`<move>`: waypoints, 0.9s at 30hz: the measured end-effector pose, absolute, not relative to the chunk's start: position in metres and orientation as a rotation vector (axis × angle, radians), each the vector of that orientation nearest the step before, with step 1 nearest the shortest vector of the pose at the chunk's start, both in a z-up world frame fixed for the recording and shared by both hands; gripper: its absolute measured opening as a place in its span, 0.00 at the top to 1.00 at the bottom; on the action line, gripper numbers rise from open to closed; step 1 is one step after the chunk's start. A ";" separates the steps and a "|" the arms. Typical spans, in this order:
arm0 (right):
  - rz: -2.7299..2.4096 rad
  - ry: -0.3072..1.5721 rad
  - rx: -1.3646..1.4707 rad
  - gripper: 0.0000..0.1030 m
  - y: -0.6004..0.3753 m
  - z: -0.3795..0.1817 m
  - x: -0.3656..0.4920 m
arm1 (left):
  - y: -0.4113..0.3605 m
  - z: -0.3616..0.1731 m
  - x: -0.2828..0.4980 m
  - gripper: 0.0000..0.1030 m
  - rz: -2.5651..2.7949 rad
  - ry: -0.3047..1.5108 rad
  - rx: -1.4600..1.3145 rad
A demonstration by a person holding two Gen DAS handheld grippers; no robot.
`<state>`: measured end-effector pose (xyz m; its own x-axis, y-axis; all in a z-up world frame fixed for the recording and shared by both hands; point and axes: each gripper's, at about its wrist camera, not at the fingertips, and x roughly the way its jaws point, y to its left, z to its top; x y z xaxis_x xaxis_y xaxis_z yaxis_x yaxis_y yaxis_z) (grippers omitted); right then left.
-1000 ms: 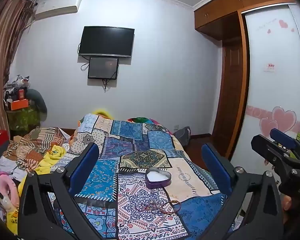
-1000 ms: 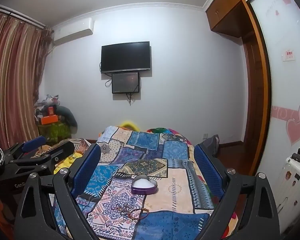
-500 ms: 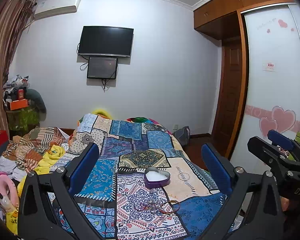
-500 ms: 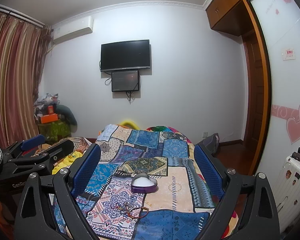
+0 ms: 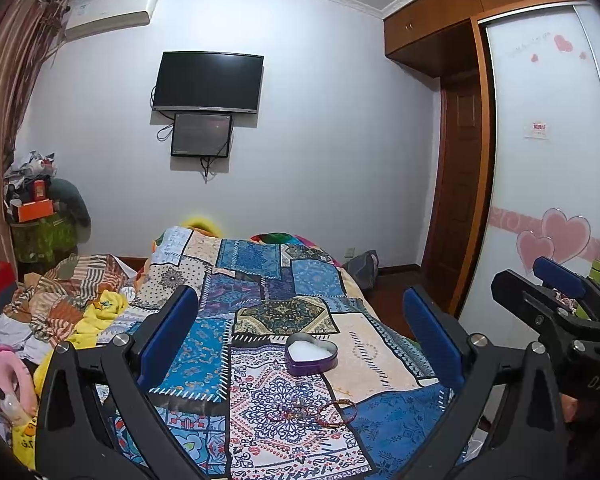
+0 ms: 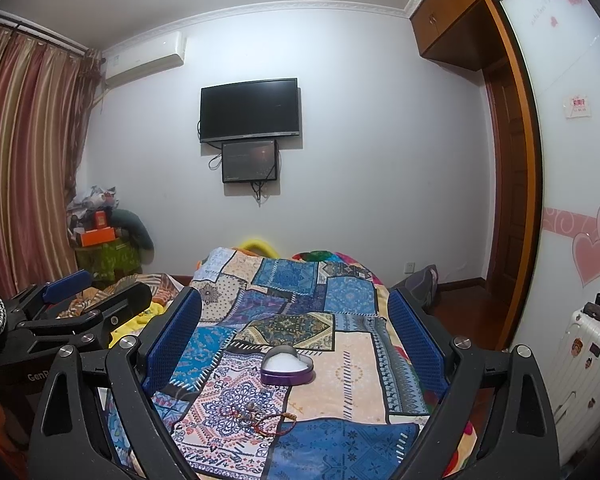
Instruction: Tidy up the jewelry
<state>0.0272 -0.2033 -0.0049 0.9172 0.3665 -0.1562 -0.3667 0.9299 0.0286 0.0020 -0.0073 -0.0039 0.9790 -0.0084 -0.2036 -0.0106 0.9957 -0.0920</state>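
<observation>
A purple heart-shaped tin [image 5: 311,357] [image 6: 287,368] with a white lining sits open on the patchwork bedspread [image 5: 260,312] [image 6: 352,372]. Nearer me lies a tangle of beaded bracelets [image 5: 320,411] [image 6: 260,420] on the spread. My left gripper [image 5: 300,328] hangs open above the bed, nothing between its blue pads. My right gripper [image 6: 294,320] is open too and empty, held above the same spot. Each gripper shows at the edge of the other's view: the right gripper [image 5: 556,300] and the left gripper [image 6: 92,300].
A pile of clothes [image 5: 72,308] covers the bed's left side. A TV [image 5: 208,82] hangs on the far wall. A wardrobe with heart stickers [image 5: 548,200] stands at the right, and a white suitcase [image 6: 580,364] beside the bed. A cluttered stand [image 6: 104,248] is by the curtain.
Both grippers have drifted slightly; the view has shifted a little, so the tin and bracelets sit marginally lower and closer. Nothing was picked up or let go.
</observation>
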 end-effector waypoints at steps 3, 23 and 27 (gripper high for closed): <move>0.376 0.163 0.000 0.10 -0.203 -0.005 0.028 | -0.008 -0.004 0.001 0.00 0.003 0.205 -0.088; 0.374 0.167 0.001 0.10 -0.204 -0.005 0.029 | -0.011 -0.004 0.004 0.00 0.007 0.209 -0.085; 0.375 0.168 -0.001 0.10 -0.204 -0.004 0.030 | -0.010 -0.005 0.005 0.00 0.011 0.210 -0.088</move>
